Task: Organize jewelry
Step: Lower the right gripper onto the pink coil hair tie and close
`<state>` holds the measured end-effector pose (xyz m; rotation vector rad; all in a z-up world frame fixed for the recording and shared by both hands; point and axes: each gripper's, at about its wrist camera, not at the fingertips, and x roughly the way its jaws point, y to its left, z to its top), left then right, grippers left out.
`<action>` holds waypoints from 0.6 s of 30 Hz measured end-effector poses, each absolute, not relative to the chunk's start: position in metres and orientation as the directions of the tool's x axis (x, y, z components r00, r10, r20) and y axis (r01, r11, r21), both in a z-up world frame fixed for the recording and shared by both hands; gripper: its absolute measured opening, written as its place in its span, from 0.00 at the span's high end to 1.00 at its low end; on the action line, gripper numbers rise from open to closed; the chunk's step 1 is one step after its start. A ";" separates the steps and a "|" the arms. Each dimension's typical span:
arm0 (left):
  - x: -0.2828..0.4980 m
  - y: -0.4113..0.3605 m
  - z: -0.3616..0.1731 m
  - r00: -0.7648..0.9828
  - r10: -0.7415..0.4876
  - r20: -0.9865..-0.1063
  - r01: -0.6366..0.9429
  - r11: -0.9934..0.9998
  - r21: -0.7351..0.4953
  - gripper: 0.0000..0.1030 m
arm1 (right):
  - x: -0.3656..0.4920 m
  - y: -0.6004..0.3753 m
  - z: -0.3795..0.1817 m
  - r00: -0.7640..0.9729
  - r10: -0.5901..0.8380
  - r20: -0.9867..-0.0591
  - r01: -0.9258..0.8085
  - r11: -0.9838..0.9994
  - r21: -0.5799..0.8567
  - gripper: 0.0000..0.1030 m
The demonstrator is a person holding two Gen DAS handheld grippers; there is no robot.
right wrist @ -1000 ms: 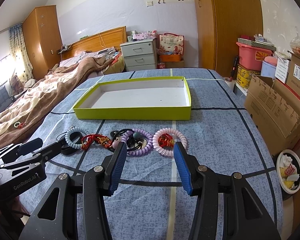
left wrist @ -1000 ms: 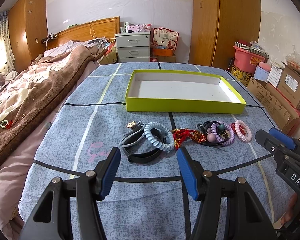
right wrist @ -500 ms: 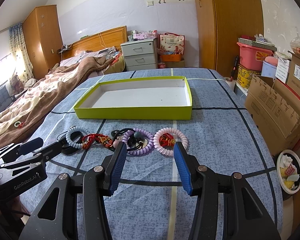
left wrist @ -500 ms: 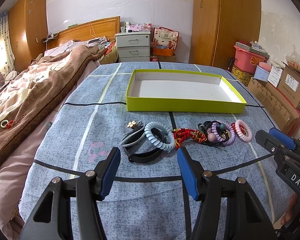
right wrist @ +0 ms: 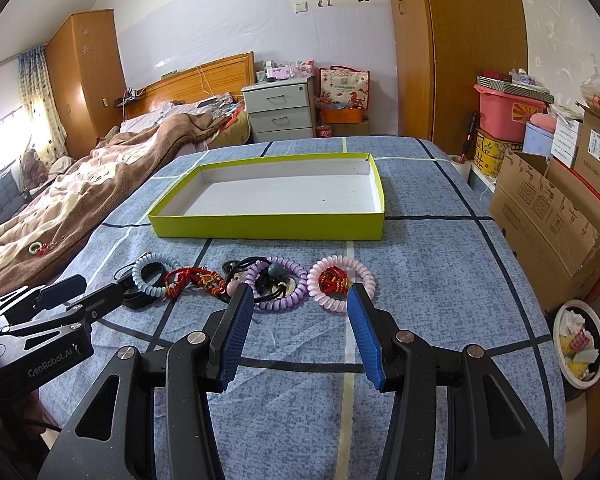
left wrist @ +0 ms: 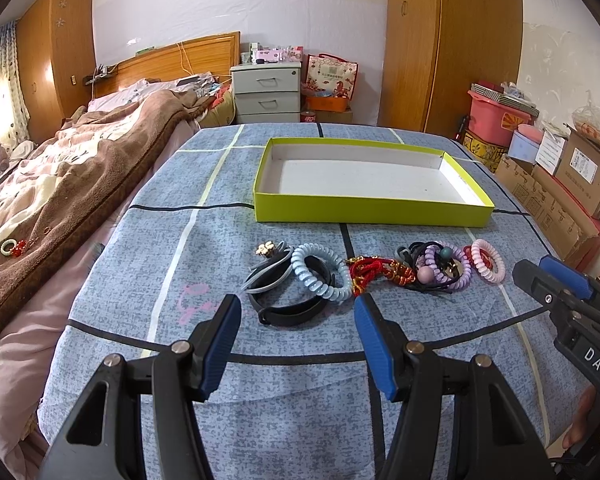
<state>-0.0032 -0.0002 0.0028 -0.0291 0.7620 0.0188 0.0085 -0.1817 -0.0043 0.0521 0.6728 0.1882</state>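
The left claw (left wrist: 296, 316) hovers with its blue pads spread apart, empty, just short of the black band (left wrist: 292, 306) and the blue coil tie (left wrist: 320, 272). The right claw (right wrist: 300, 304) is likewise spread and empty, near the pink coil tie (right wrist: 342, 280) and the purple coil tie (right wrist: 276, 284). All the jewelry lies in a row on the blue checked surface (right wrist: 420, 264), in front of the empty green tray (right wrist: 268, 228). The first pick is probably best made at an end piece: straddle one coil's rim only, keep clear of the tangled red cord (left wrist: 374, 274), lift straight, then carry over the tray wall.

Home bedroom, bed (left wrist: 80, 152), nightstand (left wrist: 266, 92), wardrobes (left wrist: 452, 40), probably lived-in
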 end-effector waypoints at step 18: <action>0.022 0.051 -0.006 0.669 -0.118 -0.734 -0.010 0.986 -0.168 0.41 | 0.051 -0.228 -0.012 0.719 0.128 -0.683 -0.089 0.992 0.093 0.52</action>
